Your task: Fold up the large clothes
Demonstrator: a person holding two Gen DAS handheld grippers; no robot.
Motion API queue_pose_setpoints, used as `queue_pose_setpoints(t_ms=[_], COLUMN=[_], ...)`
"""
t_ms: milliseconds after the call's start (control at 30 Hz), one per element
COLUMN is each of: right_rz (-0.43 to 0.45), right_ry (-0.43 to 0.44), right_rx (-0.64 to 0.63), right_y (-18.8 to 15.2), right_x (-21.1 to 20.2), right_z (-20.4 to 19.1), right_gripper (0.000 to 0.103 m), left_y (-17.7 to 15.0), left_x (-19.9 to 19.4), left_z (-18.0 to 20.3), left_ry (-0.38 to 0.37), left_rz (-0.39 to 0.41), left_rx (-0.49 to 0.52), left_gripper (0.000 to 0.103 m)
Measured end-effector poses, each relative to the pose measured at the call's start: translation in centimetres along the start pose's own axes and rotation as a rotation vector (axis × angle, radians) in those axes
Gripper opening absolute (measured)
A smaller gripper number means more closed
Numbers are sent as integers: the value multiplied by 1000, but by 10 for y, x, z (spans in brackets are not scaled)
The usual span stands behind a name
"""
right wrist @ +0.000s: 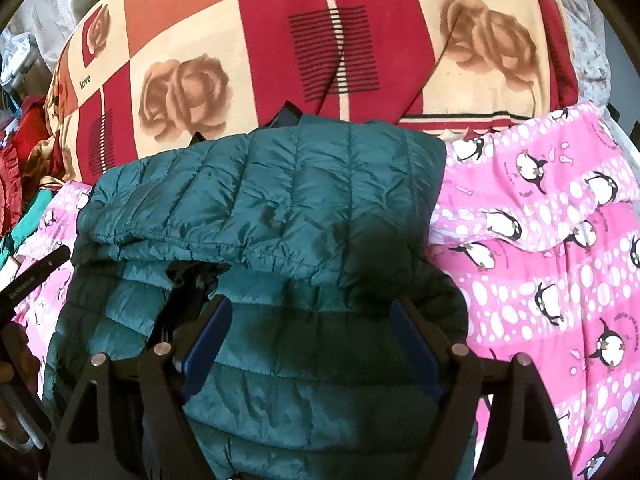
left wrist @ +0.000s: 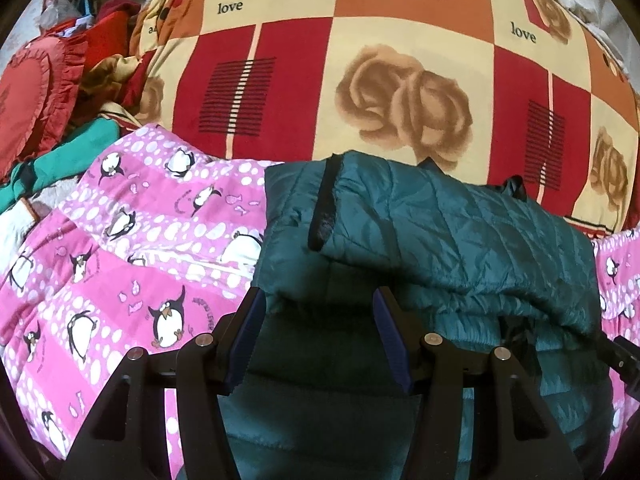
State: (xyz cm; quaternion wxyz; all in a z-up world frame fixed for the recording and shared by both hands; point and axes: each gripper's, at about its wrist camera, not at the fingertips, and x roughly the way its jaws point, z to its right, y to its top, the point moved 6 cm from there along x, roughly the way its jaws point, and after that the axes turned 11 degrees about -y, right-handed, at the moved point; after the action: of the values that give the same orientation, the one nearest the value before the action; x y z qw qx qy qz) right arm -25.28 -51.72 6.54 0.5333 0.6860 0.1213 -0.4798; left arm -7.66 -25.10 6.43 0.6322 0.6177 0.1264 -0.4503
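Note:
A teal quilted puffer jacket [left wrist: 440, 232] lies folded on a pink penguin-print blanket [left wrist: 132, 248], its upper part laid back over the lower part. It also shows in the right wrist view [right wrist: 280, 184], with a black zipper [right wrist: 184, 280] at its left fold. My left gripper [left wrist: 320, 300] is open and empty just above the jacket's near left part. My right gripper [right wrist: 310, 312] is open and empty above the jacket's near middle. The left gripper's black body [right wrist: 36, 272] shows at the left edge of the right wrist view.
A big quilt with red and cream squares and rose prints [left wrist: 400, 80] bulges right behind the jacket, and shows in the right wrist view [right wrist: 280, 40]. A red frilled cushion [left wrist: 36, 92] and a pile of red, gold and green clothes [left wrist: 104, 80] lie far left.

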Motion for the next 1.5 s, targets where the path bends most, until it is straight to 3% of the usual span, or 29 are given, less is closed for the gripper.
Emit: queue_pose_setpoints(t_ms=[433, 1133, 1500], right_rz=[-23, -69, -101], right_ry=[-9, 17, 19], right_rx=[-16, -72, -69], right_y=[-18, -96, -136], right_x=[-12, -59, -73], right_z=[-4, 4, 15], right_gripper=[85, 87, 87], left_y=[-21, -107, -137], left_x=[-21, -80, -112], left_z=[7, -18, -26], left_ry=[3, -29, -56], left_rz=[-19, -127, -164], left_rx=[49, 82, 111], left_gripper=[33, 33, 33])
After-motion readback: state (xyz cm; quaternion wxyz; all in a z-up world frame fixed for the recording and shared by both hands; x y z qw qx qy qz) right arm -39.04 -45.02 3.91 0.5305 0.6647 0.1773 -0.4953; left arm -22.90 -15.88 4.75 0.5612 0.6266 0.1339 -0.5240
